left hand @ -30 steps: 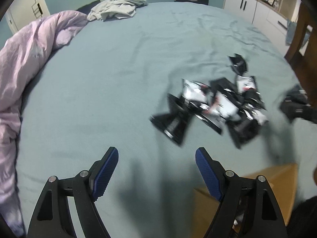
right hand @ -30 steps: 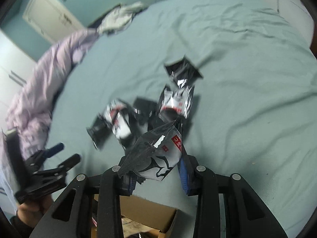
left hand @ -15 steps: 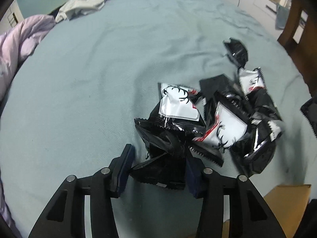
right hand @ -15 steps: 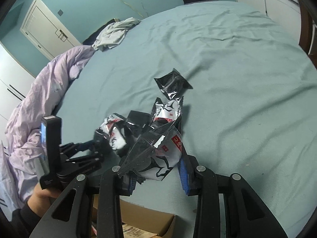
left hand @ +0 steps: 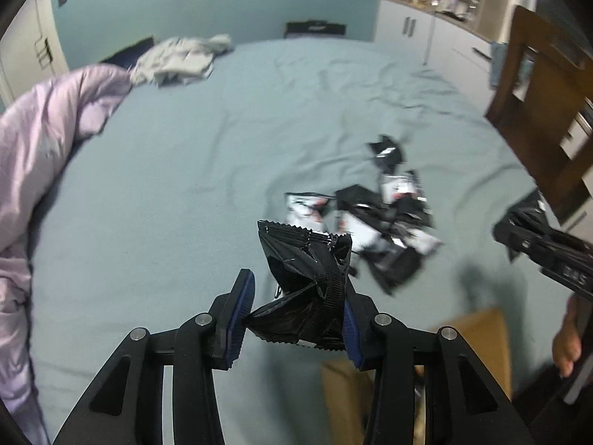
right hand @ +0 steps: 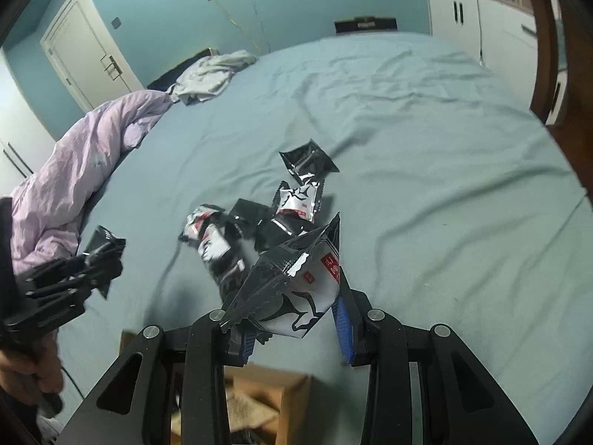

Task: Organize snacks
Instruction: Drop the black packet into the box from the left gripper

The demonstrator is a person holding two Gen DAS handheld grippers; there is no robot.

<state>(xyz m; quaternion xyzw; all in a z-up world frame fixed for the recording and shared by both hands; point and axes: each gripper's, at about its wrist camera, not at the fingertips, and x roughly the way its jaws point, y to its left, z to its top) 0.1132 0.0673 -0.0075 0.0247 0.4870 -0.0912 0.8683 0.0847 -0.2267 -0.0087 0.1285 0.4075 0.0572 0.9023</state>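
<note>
1. A wide bed under a teal sheet (left hand: 229, 155) filled both views, with teal walls and white cupboards behind it.
2. The left gripper (left hand: 294, 315) had just been closing, and its blue pads pinched a crumpled black snack packet (left hand: 307, 278) lifted clear of the sheet.
3. The right gripper (right hand: 294, 330) stood clamped on a black-and-white snack packet (right hand: 300, 282) with a red label, likewise held off the bed.
4. Just ahead of both grippers lay the loose pile of snack packets (right hand: 255, 226) on the sheet, with one black packet (right hand: 307, 161) a little beyond the pile.
5. Below and close in front of the grippers sat an open cardboard box (right hand: 267, 396), at the near edge of the bed.
6. Far to the left of the grippers a lilac duvet (left hand: 48, 141) was bunched up, and a grey garment (left hand: 181, 59) lay at the bed's far end.
7. To the right of the left gripper stood a dark wooden chair (left hand: 545, 111).
</note>
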